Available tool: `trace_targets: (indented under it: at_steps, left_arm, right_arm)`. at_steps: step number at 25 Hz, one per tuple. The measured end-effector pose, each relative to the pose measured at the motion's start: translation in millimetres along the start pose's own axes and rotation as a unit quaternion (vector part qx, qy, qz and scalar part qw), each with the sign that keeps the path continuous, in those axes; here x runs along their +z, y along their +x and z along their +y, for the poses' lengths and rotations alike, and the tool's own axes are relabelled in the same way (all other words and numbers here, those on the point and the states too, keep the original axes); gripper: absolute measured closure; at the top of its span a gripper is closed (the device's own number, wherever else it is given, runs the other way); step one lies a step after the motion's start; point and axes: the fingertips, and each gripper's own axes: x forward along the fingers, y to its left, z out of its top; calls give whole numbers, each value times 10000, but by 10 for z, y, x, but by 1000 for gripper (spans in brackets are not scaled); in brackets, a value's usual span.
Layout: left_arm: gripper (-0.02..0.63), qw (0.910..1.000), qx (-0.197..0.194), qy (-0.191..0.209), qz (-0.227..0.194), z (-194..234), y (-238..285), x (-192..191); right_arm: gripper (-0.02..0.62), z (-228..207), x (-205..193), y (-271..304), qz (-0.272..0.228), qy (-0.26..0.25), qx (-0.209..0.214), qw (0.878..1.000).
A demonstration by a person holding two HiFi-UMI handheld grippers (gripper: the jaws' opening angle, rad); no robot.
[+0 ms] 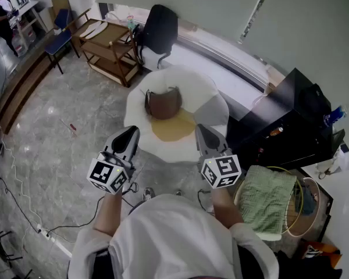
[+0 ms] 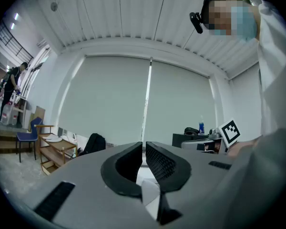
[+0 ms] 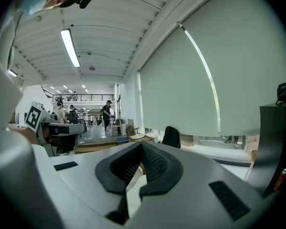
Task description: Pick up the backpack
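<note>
Though matte, rounded black backpack [image 1: 160, 29]

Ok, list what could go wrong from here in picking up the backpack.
1. The left gripper and right gripper are both shut and empty; arriving like that, they would likely nudge the black backpack rather than grip it.
2. The white egg-shaped cushion, with a brown object on it, lies between the person and the backpack: possible stumble.
3. The wooden cart stands close beside the backpack and could get bumped.
</note>
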Motion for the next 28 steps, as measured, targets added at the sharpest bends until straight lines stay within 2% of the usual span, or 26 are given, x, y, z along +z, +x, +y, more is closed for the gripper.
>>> trace_targets:
  at_steps: [12, 28]
  left_arm:
    - [557, 10000, -23, -62, -33, 47, -49, -4]
    - [557, 9993, -300, -222, -8, 294, -268, -26]
  right_arm:
    - [565, 96, 17, 49, -126, 144, 119, 9997]
    - [565, 311, -25, 88, -116, 317, -395, 9986]
